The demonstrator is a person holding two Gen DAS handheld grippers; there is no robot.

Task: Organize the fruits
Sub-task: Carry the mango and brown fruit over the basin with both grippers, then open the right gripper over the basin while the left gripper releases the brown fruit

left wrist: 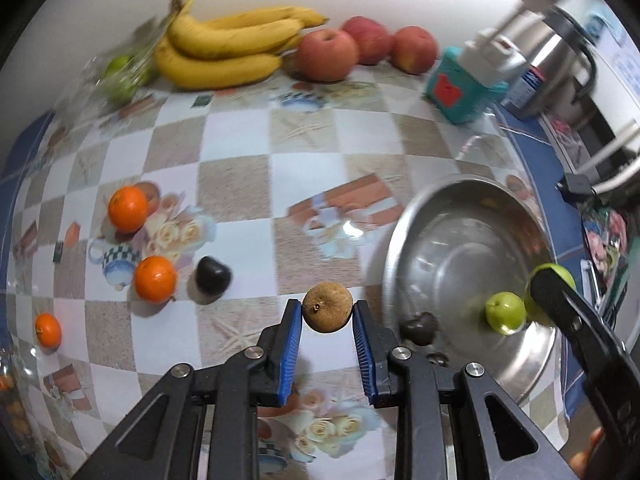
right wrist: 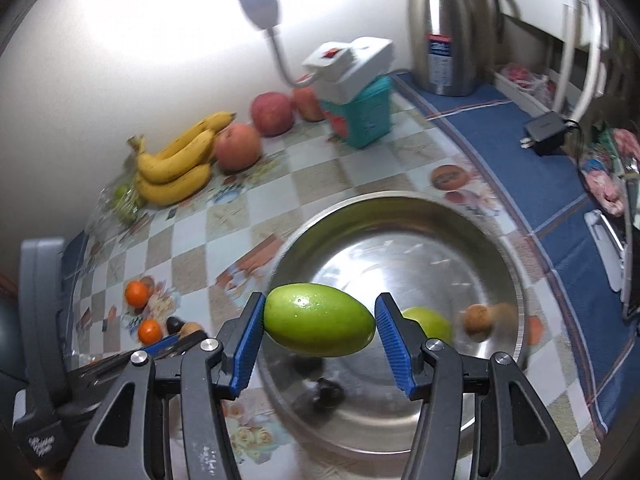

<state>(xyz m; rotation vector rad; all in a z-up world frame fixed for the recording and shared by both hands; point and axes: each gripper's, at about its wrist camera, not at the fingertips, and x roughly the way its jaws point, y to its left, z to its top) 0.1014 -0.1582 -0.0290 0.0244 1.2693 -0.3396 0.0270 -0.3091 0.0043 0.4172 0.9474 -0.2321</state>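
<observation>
Fingers: left gripper point(left wrist: 327, 312) clamps small rough brown round fruit point(left wrist: 327, 307); right gripper point(right wrist: 320, 326) clamps smooth green oval fruit point(right wrist: 319, 320) endwise (I'd judge it slippery, light, firm).

At bottom centre the left gripper point(left wrist: 327, 314) pinches a small brown fruit point(left wrist: 327, 307) between its blue pads point(left wrist: 291, 354), above the checked tablecloth point(left wrist: 240, 152). At right, a steel bowl point(left wrist: 404, 240) holds a small green fruit point(left wrist: 505, 313); the right gripper's dark finger point(left wrist: 554, 292) covers another green fruit point(left wrist: 560, 270). Three oranges point(left wrist: 155, 279) and a dark fruit point(left wrist: 213, 276) lie at left; bananas point(left wrist: 224, 46) and apples point(left wrist: 327, 54) line the top.
</observation>
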